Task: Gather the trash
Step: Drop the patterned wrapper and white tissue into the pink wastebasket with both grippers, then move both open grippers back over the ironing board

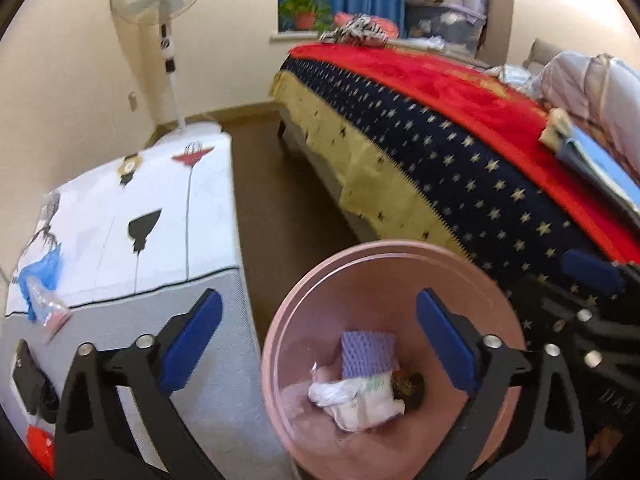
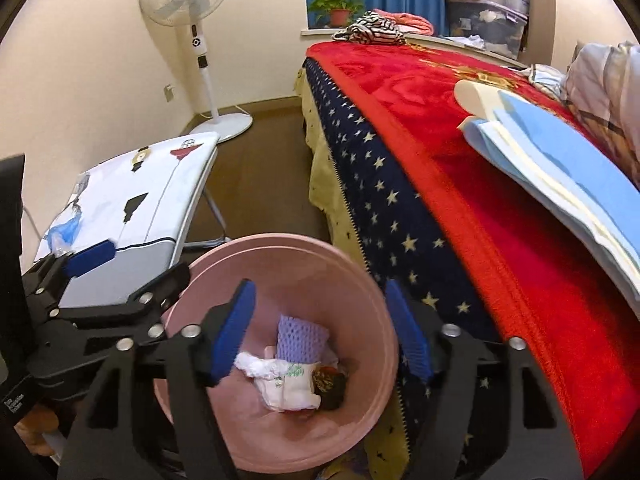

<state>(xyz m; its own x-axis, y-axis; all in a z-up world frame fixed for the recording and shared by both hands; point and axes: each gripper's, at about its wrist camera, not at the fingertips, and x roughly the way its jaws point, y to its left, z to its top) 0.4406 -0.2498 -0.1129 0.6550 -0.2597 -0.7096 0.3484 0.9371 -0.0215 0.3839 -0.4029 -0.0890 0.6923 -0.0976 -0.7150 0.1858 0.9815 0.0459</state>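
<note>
A pink trash bin (image 1: 304,292) (image 2: 360,280) stands on the floor between a small table and a bed. Inside lie a purple foam net (image 1: 368,354) (image 2: 302,340), a white crumpled wrapper (image 1: 356,398) (image 2: 286,384) and a dark scrap (image 1: 408,386). My left gripper (image 1: 320,340) is open and empty above the bin. My right gripper (image 2: 320,332) is open and empty above the bin too. A blue plastic bag (image 1: 40,276) (image 2: 64,234) and a clear wrapper (image 1: 48,306) lie on the table's left end.
The small table (image 1: 160,216) (image 2: 152,184) has a white printed cloth. The bed (image 1: 460,128) (image 2: 460,184) with a red blanket carries blue-and-white papers (image 2: 560,176) and clothes. A standing fan (image 1: 164,8) (image 2: 188,4) is by the wall. Brown floor runs between table and bed.
</note>
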